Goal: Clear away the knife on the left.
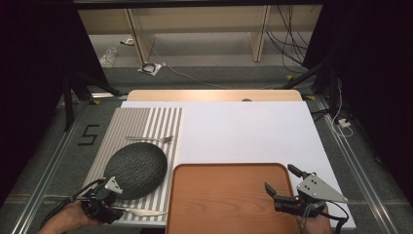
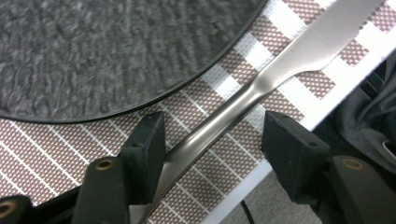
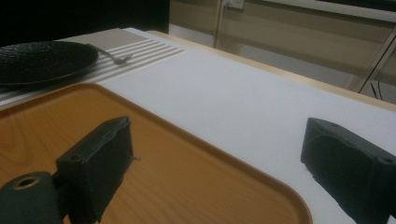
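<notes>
A silver knife (image 1: 141,212) (image 2: 261,84) lies on the striped placemat (image 1: 141,122) near the table's front edge, just below a dark round plate (image 1: 134,168) (image 2: 116,46). My left gripper (image 1: 113,207) (image 2: 217,135) straddles the knife's handle: the handle runs along the left jaw, with a clear gap to the right jaw, so it stands open. My right gripper (image 1: 279,178) (image 3: 217,154) hovers open over the right side of the brown tray (image 1: 224,195) (image 3: 187,163), with nothing between its jaws.
A fork (image 1: 151,139) (image 3: 116,58) lies on the placemat beyond the plate. A white sheet (image 1: 243,131) covers the table's middle and right. The placemat's front edge and the table's edge run right beside the left gripper.
</notes>
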{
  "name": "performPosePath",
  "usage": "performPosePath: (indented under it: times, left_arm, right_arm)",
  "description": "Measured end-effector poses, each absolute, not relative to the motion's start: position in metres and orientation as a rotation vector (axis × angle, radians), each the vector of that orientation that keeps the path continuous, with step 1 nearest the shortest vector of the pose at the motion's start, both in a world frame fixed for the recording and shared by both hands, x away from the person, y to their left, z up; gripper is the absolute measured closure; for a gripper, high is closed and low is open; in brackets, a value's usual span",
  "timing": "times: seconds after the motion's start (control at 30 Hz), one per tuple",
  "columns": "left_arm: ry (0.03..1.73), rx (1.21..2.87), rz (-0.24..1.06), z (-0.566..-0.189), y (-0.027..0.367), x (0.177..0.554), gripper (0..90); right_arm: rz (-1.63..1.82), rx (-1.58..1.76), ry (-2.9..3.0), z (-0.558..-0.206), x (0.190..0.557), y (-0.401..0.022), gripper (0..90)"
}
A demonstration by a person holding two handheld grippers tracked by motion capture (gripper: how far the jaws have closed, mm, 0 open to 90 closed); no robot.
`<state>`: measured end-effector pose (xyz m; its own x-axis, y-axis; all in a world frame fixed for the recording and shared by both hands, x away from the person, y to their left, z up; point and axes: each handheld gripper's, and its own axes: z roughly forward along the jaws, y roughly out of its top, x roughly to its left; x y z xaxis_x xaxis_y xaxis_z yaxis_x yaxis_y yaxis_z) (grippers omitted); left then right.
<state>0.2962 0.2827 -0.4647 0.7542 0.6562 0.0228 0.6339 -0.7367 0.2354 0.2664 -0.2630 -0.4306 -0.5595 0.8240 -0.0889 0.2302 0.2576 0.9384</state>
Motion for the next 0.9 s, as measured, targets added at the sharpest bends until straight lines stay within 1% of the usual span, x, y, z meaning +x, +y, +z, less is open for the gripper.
performPosePath:
  times: [0.07,0.23,0.27,0.33,0.4,0.43,0.5,0.73,0.83,0.9]
  left_arm:
    - [0.984,2.772,0.155,-0.464,0.278,0.296,46.1]
    - [0.996,2.779,0.122,-0.463,0.275,0.299,48.4]
    - [0.982,2.79,0.123,-0.463,0.273,0.299,53.0]
    - [1.01,2.798,0.117,-0.462,0.271,0.299,53.9]
    - [1.015,2.804,0.112,-0.462,0.271,0.3,57.4]
    - [1.0,2.815,0.108,-0.462,0.27,0.299,57.4]
    - [0.981,2.825,0.104,-0.462,0.269,0.299,61.4]
    - [0.937,2.851,0.098,-0.461,0.268,0.298,67.0]
    - [0.883,2.895,0.085,-0.461,0.265,0.299,69.4]
    - [0.893,2.909,0.092,-0.461,0.261,0.301,71.3]
  right_arm:
    - [1.308,0.956,1.943,-0.431,0.267,-0.263,10.1]
    - [1.314,0.949,1.939,-0.432,0.267,-0.262,10.1]
    - [1.318,0.952,1.937,-0.432,0.267,-0.262,10.1]
    - [1.315,0.953,1.94,-0.431,0.267,-0.263,10.1]
    - [1.314,0.953,1.94,-0.432,0.267,-0.263,10.4]
    - [1.316,0.952,1.937,-0.432,0.268,-0.263,10.4]
    - [1.309,0.95,1.943,-0.432,0.267,-0.263,10.4]
    - [1.306,0.952,1.945,-0.432,0.267,-0.262,10.5]
    - [1.312,0.948,1.938,-0.431,0.267,-0.262,11.4]
    - [1.3,0.946,1.949,-0.43,0.265,-0.261,11.4]
